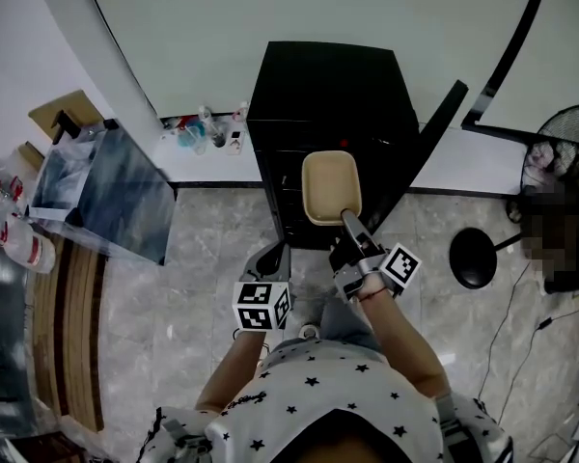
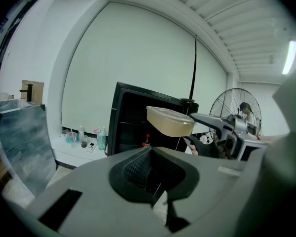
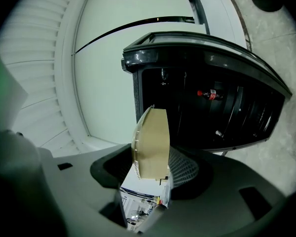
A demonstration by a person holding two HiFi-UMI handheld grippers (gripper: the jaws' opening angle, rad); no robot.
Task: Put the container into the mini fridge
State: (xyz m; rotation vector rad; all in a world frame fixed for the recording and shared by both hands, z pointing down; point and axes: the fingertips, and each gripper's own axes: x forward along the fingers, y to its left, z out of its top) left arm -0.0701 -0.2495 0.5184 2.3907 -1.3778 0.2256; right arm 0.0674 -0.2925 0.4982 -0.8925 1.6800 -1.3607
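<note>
Count: 1 container [image 1: 331,187], beige; 1 mini fridge [image 1: 333,85], black, far centre; 2 grippers, namely left gripper [image 1: 271,256] and right gripper [image 1: 348,218]; 1 fan [image 1: 571,131], far right; 1 red-capped bottle [image 3: 207,94] inside the fridge; 1 marbled panel [image 1: 106,191], left.

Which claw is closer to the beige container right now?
Right. The right claw grips the container by its near edge; the left claw sits short of it, leftward.

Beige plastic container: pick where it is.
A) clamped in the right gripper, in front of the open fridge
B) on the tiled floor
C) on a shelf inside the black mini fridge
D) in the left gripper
A: the right gripper clamps the beige plastic container by its near end, outside the open black mini fridge.
</note>
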